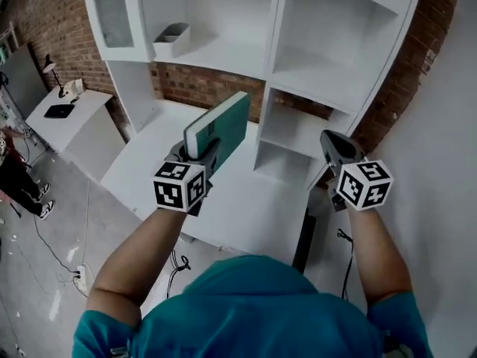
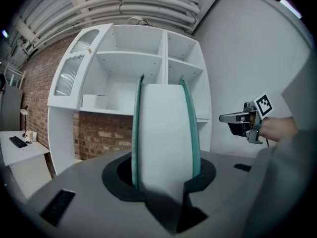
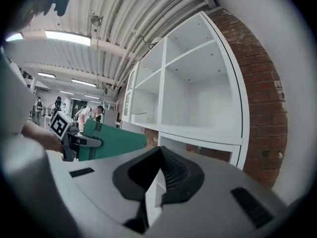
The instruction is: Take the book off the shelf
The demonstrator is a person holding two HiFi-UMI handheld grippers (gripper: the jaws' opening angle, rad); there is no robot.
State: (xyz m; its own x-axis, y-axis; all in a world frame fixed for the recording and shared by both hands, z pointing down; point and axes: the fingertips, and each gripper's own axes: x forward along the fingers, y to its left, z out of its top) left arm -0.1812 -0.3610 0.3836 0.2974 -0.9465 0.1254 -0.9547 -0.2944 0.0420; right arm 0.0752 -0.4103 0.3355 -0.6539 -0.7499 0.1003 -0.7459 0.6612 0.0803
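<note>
Head view: left gripper (image 1: 203, 154) is clamping the book (image 1: 223, 121) by its lower end. Book's already out, upright in front of the shelf (image 1: 270, 58), over the tabletop (image 1: 246, 207). IMO top-heavy, so keep the squeeze firm and the book vertical while backing off the shelf.

Left gripper view: fingers (image 2: 205, 176) are gripping teal hard covers w/ a white page block. Rigid, smooth slab, may slip.

Right gripper view: right gripper (image 3: 157, 182) is idling by the shelf, ribbed fingers pinched together, nothing btwn.

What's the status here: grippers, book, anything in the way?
Left gripper shut on teal book. Book off the shelf unit, held over the desk. Right gripper shut, empty. Nothing blocking.
</note>
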